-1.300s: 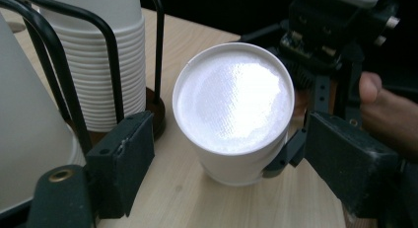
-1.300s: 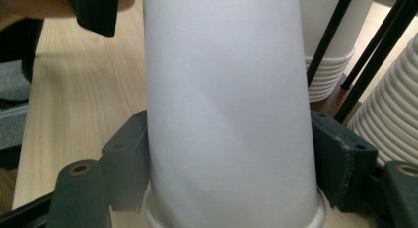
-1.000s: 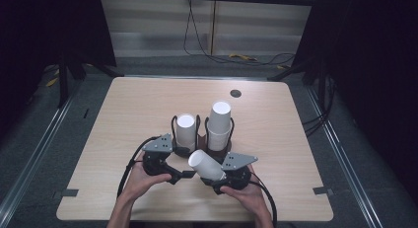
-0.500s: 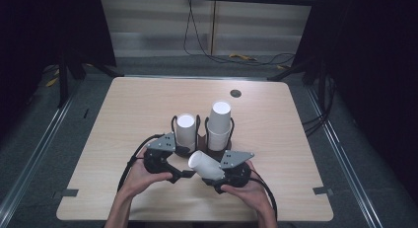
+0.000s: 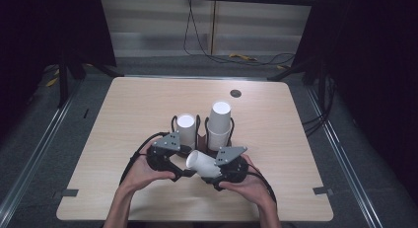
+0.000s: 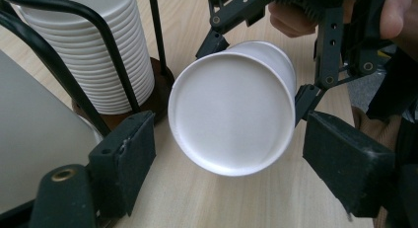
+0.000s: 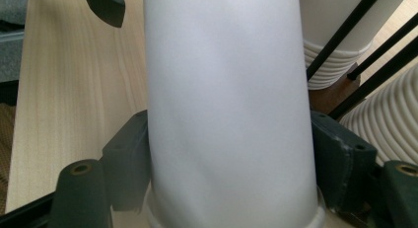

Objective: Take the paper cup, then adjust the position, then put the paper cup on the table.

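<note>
While the paper cup (image 5: 203, 164) lies tipped on its side in the air just above the bench (image 5: 123, 114), its long axis runs from my right gripper (image 5: 217, 170) toward my left gripper (image 5: 173, 158), closed bottom leading. My right fingers (image 7: 129, 159) are clenched on the cup's wall near its rolled rim, one pad on each side. In the left gripper view the round white bottom (image 6: 231, 120) faces me almost squarely, sitting between my left fingers (image 6: 129, 159), which are spread wide and touch nothing; the gap on each side looks about even. So the cup lies dead ahead of my left fingers, and I judge the next move to be a handover: close the left on the base end. Behind the cup, two stacks of paper cups (image 5: 219, 123) stand upright in a black wire holder (image 5: 198, 130).
</note>
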